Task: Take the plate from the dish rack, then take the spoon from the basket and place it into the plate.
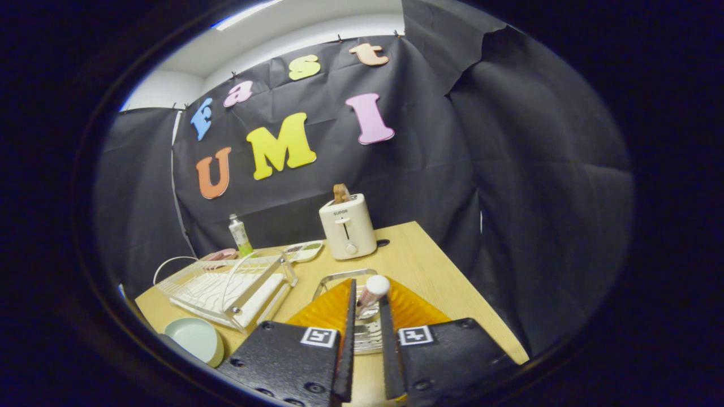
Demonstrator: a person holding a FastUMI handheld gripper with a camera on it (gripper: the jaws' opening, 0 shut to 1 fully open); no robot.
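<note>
Spoon-taking looks to be the step in hand: the gripper [366, 299] pinches the rounded white-and-pink spoon handle [370, 291] between both fingers, above the wire basket [339, 278]. Next comes a clean lift, then carrying to the pale green round plate [198, 339] lying on the wooden table [430, 271] beside the white dish rack [226, 285].

The tongs [366, 308] are built from two broad, flat housings of black, rough-grained plastic, one on each side of a narrow gap. Each housing carries a small square fiducial marker [319, 337] near its inner front corner, black pattern on white. Dark round screws [313, 388] sit in the housing corners and along the near edges. A long, thin, flat-sided finger [349, 316] rises forward from each housing and tapers toward its tip.
</note>
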